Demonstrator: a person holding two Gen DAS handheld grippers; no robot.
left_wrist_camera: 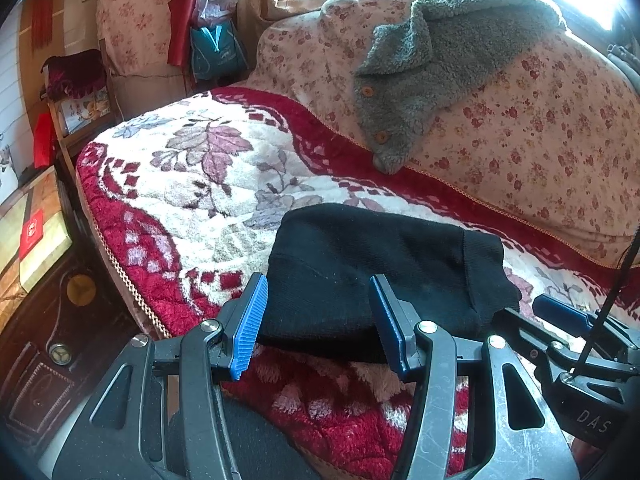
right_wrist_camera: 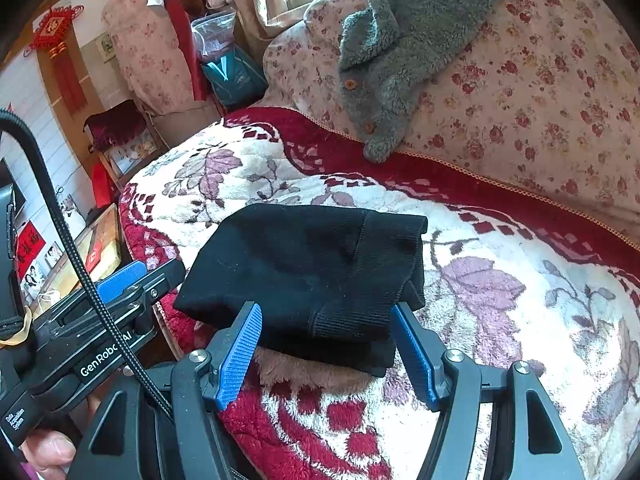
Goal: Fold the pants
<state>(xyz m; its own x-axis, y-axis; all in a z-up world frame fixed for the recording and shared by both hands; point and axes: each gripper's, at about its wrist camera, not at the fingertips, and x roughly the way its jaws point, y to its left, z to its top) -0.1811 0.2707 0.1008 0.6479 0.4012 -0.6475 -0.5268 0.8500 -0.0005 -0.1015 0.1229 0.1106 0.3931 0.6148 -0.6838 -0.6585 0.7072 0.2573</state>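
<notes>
With the black pants (left_wrist_camera: pixel 384 276) already folded into a compact bundle near the bed's (left_wrist_camera: pixel 168 200) front edge, the left gripper (left_wrist_camera: pixel 316 324) and right gripper (right_wrist_camera: pixel 326 350), both wide and holding nothing, should press the bundle flat without dragging it.

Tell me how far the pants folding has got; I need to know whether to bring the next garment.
Done, it seems: the black pants lie as a compact, layered bundle on the floral blanket. In hand: nothing; the left gripper and right gripper both stand open at the bundle's near edge, fingers not pressing it. Left: at most a last tidy or moving the bundle aside.
</notes>
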